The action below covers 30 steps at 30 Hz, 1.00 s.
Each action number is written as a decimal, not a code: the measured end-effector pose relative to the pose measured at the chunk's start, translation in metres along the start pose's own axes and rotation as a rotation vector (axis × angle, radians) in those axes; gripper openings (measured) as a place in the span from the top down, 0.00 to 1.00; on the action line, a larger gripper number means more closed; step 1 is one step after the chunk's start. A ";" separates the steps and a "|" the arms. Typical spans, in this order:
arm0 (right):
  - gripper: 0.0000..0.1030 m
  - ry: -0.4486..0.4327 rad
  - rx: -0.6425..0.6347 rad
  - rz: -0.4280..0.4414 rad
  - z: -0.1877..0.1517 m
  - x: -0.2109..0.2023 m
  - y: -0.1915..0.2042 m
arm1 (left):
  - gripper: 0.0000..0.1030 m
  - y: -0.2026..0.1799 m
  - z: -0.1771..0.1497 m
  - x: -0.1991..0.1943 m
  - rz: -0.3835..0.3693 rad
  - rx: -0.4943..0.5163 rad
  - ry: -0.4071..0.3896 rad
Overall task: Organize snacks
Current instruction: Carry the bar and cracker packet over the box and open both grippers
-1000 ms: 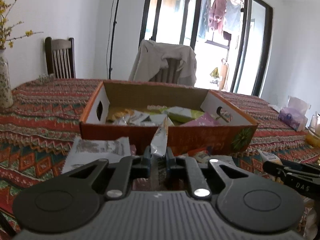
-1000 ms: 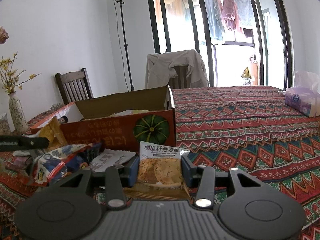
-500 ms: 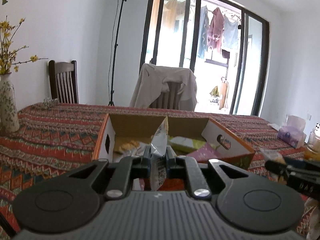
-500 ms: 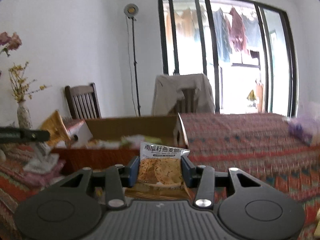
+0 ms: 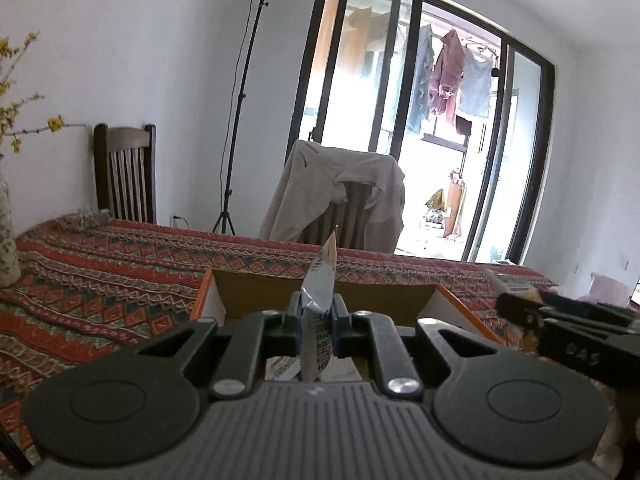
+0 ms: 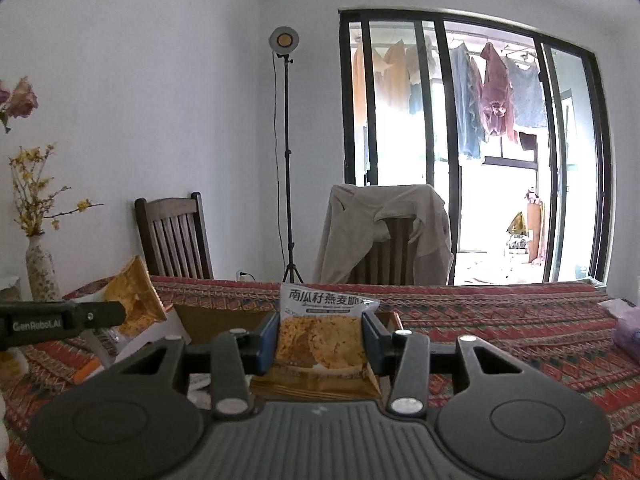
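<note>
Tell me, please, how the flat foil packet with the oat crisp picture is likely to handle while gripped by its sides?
The flat foil packet with the oat crisp picture, clamped in the right tool, probably weighs little. Its top edge stands upright unsupported, so it seems fairly stiff. The crisps pictured suggest brittle contents, so a harder squeeze might crack them.

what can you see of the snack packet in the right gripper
The snack packet is a flat, glossy pouch with a white top band of dark printed characters above a photo of golden crisp rounds. It stands upright, facing the camera, clamped at its side edges by the right gripper. Its brownish lower edge is crumpled against the gripper body.
</note>
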State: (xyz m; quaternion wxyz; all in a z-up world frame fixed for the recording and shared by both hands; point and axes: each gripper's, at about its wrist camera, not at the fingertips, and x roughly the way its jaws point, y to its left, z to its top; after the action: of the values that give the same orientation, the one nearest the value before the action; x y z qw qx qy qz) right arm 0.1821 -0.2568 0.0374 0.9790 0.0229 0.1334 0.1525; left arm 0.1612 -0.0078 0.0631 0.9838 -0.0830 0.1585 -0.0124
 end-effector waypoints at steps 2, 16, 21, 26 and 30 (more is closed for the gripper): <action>0.58 0.015 0.030 0.011 0.003 0.018 0.000 | 0.87 0.001 0.003 0.012 0.012 -0.005 0.001; 0.58 0.084 0.052 0.009 -0.029 0.062 -0.004 | 0.87 0.023 -0.016 0.057 0.026 -0.053 0.063; 0.55 0.114 0.054 0.015 -0.035 0.066 -0.002 | 0.86 0.026 -0.019 0.056 0.026 -0.063 0.070; 0.23 0.107 0.068 0.000 -0.038 0.064 -0.004 | 0.51 0.027 -0.022 0.053 0.037 -0.062 0.045; 0.00 0.096 0.096 -0.003 -0.039 0.061 -0.009 | 0.00 0.025 -0.023 0.041 0.079 -0.077 -0.030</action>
State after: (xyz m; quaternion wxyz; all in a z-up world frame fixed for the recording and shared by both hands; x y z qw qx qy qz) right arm 0.2303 -0.2469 -0.0162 0.9695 0.0621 0.1872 0.1453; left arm 0.1934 0.0116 0.0249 0.9818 -0.1147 0.1473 0.0337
